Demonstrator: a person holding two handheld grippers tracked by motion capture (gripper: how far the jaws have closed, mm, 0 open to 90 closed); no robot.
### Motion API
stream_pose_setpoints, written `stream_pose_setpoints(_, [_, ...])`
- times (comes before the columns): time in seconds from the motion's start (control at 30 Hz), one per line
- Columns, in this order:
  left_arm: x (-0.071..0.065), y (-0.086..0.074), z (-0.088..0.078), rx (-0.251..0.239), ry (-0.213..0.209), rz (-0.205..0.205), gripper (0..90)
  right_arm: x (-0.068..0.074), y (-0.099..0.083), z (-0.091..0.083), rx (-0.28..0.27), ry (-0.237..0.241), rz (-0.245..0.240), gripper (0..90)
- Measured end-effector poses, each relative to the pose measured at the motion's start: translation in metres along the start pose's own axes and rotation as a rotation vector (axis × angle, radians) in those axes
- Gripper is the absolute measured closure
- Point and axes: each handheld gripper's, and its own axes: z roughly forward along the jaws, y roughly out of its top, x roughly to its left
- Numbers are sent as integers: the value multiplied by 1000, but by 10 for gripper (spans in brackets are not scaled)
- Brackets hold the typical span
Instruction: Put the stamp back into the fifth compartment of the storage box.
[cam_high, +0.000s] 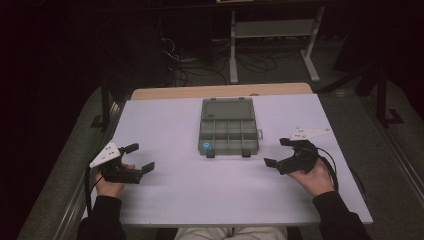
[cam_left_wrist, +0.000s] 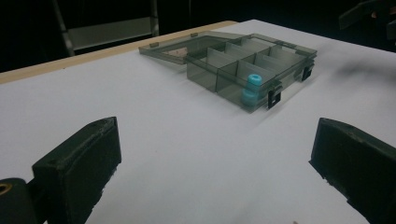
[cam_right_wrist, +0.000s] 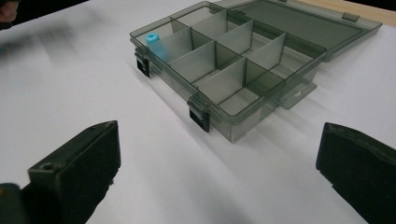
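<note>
A smoky clear compartment box (cam_high: 228, 131) lies open at the table's middle, its lid (cam_high: 227, 109) folded flat toward the far side. A small blue cylinder (cam_high: 206, 146) stands in the front-left compartment; the other compartments look empty. My left gripper (cam_high: 141, 157) is open, low over the table left of the box, jaws empty. My right gripper (cam_high: 276, 152) is open to the right of the box, also empty. In the left gripper view the box (cam_left_wrist: 261, 58) and blue cylinder (cam_left_wrist: 251, 88) lie ahead of the gripper (cam_left_wrist: 215, 163). In the right gripper view the box (cam_right_wrist: 233, 65) and cylinder (cam_right_wrist: 152, 39) lie beyond the gripper (cam_right_wrist: 219, 168).
The white tabletop (cam_high: 175, 195) has a wooden strip (cam_high: 220, 91) along its far edge. A white metal stand (cam_high: 272, 30) and cables sit on the dark floor behind. Two black latches (cam_right_wrist: 200, 116) hang on the box's front wall.
</note>
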Motion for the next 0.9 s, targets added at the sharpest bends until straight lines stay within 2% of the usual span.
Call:
stream_pose_setpoints(0.2, [0,0,0,-1,2,-2,15,-4,-9,-8,-11,2,19,0])
stream_pose_setpoints(0.37, [1,0,-1,-3,5,-2,15,-6,-19,-19,-46,-24,30,0])
stream_pose_setpoints(0.43, [1,0,0,-2,5,-3,15,-8,-24,-25,-83,-30,45,0])
stream_pose_setpoints(0.57, [0,0,1,0,3,2,15,-9,-31,-29,-89,-43,54,0])
stream_pose_setpoints(0.9, [1,0,1,-2,0,1,15,-13,-45,-44,-129,-61,54,0])
